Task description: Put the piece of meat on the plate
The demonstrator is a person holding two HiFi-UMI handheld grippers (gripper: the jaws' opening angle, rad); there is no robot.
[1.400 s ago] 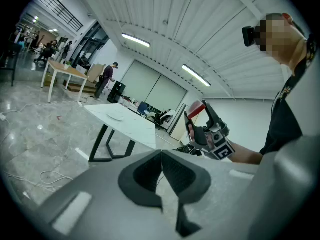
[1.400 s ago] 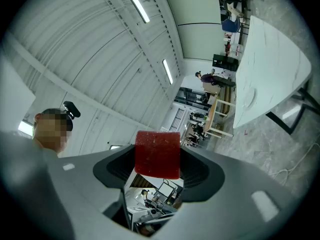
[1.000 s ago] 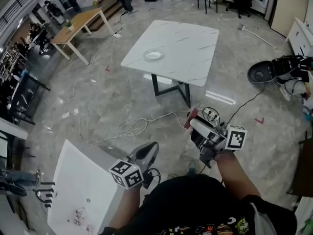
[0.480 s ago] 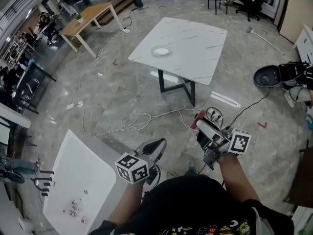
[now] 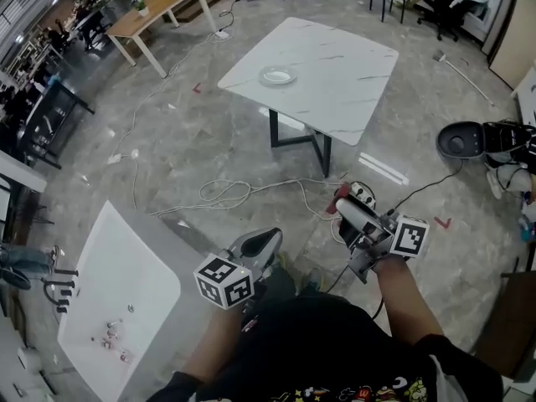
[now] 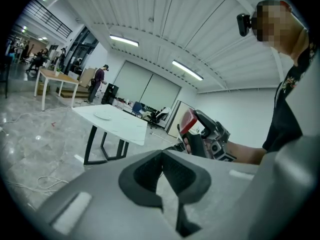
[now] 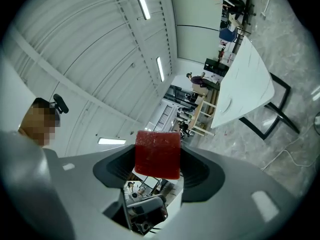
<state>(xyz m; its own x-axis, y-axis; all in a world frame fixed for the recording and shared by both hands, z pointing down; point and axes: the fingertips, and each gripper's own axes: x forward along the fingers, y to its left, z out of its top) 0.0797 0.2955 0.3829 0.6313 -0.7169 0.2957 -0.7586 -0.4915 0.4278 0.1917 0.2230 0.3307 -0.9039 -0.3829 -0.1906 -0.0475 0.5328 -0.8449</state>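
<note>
The right hand-held gripper point(image 7: 157, 160) is clamped on the red piece of meat point(image 7: 157, 146), above the floor point(image 5: 193, 141). At its 8 o'clock, the left hand-held gripper point(image 6: 162, 173) has its jaws together, empty. The plate point(image 5: 277, 76) sits on the white surface point(image 5: 343, 74) toward 11 o'clock, well apart.

Open-plan office or lab hall: polished grey stone floor point(image 5: 167, 141) with loose cables point(image 5: 226, 195) across it, strip lights point(image 6: 187, 70) on a ribbed white ceiling point(image 6: 150, 14). Furnishing: white marble-top table point(image 5: 335, 74), wooden table point(image 5: 159, 5), office chairs point(image 5: 448, 11) at the edge.
</note>
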